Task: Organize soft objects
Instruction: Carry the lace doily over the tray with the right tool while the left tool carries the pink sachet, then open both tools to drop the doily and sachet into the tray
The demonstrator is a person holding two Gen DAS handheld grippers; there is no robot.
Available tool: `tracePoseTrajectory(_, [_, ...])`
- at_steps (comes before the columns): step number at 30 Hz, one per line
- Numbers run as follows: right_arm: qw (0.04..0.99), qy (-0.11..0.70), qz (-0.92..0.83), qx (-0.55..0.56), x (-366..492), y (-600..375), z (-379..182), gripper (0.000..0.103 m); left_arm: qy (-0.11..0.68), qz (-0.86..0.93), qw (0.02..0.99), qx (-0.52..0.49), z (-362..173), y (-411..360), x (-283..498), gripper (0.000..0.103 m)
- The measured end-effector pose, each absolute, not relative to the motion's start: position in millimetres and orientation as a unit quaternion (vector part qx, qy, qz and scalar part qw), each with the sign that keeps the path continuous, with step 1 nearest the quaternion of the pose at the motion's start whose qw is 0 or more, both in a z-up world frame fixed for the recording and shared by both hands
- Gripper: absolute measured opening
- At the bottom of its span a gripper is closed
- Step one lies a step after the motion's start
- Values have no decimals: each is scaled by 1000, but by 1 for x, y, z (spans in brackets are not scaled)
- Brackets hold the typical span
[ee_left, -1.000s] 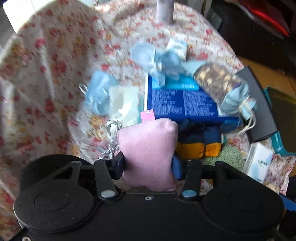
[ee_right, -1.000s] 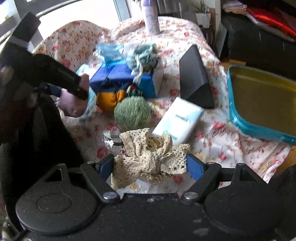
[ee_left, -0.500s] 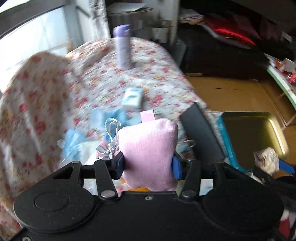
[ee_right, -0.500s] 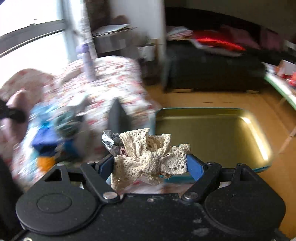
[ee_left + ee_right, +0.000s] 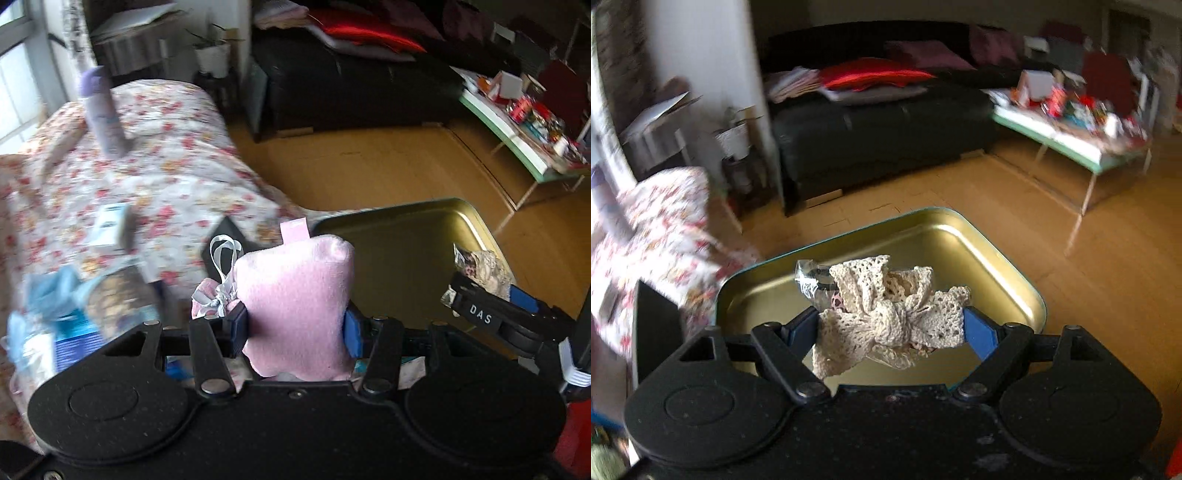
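Note:
My left gripper [image 5: 293,328] is shut on a pink plush pouch [image 5: 295,306] with a silver ribbon at its left corner. It hangs at the near left edge of a gold tin tray [image 5: 410,240] with a teal rim. My right gripper [image 5: 892,328] is shut on a cream crochet bow [image 5: 886,314] wrapped in clear film, held above the same tray [image 5: 960,240]. In the left wrist view the right gripper [image 5: 491,295] with the bow shows over the tray's right side.
A floral-covered table [image 5: 166,177] at the left carries a lilac bottle [image 5: 101,107], a small white box [image 5: 110,225], a black case [image 5: 225,240] and blue soft items [image 5: 55,295]. A black sofa [image 5: 879,125], wooden floor [image 5: 1071,258] and a cluttered low table [image 5: 1071,129] lie beyond the tray.
Both grippers have swung right, from over the cluttered floral table toward the gold tray. Each keeps hold of its item; the right one now hangs over the tray.

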State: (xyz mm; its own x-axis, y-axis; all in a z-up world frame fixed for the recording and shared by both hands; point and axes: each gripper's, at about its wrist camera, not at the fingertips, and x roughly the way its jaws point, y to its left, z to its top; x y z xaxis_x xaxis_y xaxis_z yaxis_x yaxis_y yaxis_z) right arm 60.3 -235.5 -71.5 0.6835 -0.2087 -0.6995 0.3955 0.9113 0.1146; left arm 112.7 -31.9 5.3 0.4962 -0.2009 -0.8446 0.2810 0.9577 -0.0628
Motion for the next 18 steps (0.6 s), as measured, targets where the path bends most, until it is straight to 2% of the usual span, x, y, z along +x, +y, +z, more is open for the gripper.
tracePoseTrajectory(8, [888,365,-194,201,75,-265,-89,83,506,-158,847,50,-24,-83,133,49])
tracePoseTrajectory(18, [892,344,-222,194,77,-270,-93,83,521,-163,835,65,-46,-116,150,49])
